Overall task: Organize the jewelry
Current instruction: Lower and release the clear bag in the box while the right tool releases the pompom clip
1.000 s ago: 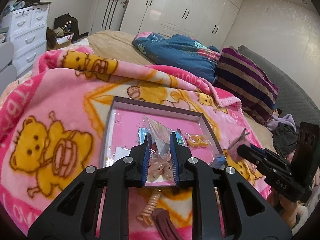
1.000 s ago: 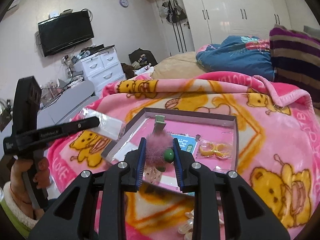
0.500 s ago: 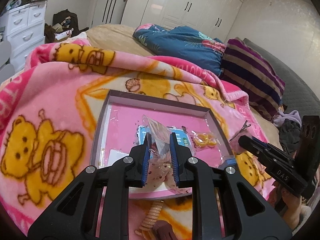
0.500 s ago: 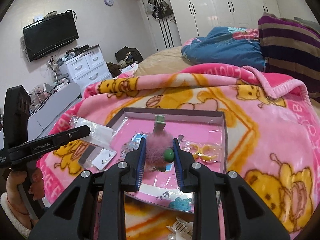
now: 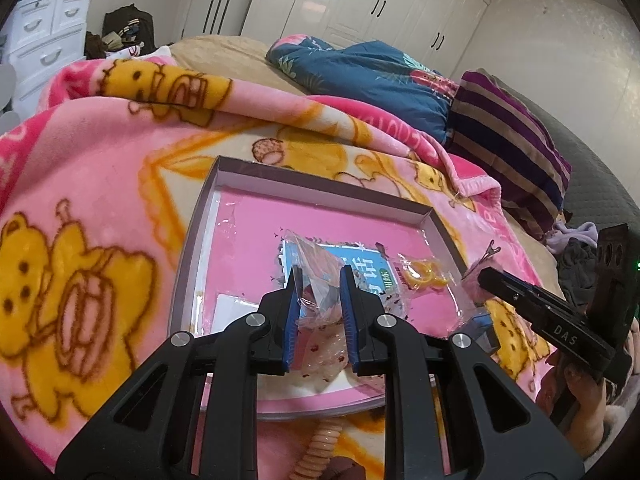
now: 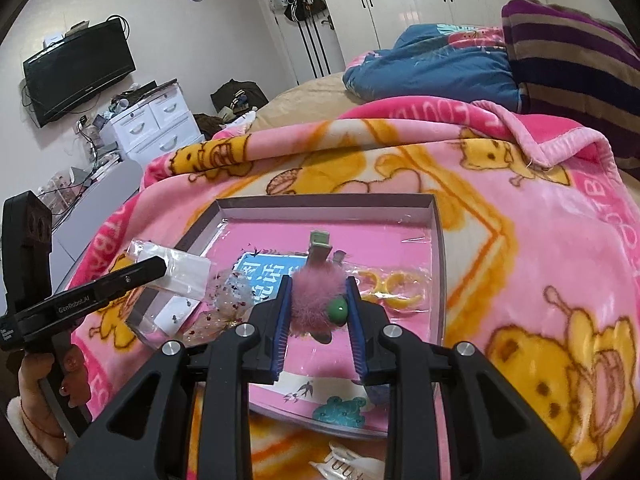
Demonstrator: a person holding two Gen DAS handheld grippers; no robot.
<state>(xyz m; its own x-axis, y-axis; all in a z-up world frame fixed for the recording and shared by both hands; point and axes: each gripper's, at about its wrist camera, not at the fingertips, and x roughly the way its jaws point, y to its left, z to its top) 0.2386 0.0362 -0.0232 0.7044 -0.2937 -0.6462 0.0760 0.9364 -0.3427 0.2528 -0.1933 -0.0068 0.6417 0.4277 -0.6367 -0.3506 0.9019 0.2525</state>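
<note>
A shallow pink tray (image 5: pixel 320 182) lies on the bear blanket; it also shows in the right wrist view (image 6: pixel 328 202). My left gripper (image 5: pixel 320 300) is shut on a clear plastic bag (image 5: pixel 316 264) and holds it over the tray's near half. My right gripper (image 6: pixel 318 304) is shut on a pink fluffy hair clip (image 6: pixel 316 300) with a green bead, over the tray. In the tray lie a blue card (image 5: pixel 360 268), a bag of yellow rings (image 5: pixel 424 278) and a small white earring card (image 6: pixel 174 314).
A pink bear blanket (image 5: pixel 80 184) covers the bed. A blue quilt (image 5: pixel 360 68) and a striped pillow (image 5: pixel 512 128) lie behind. A coiled peach hair tie (image 5: pixel 316 448) lies near the tray's front edge. White drawers (image 6: pixel 152 124) stand at the left.
Both grippers have moved forward over the tray, each still holding its item. The tray looks larger and closer in both views.
</note>
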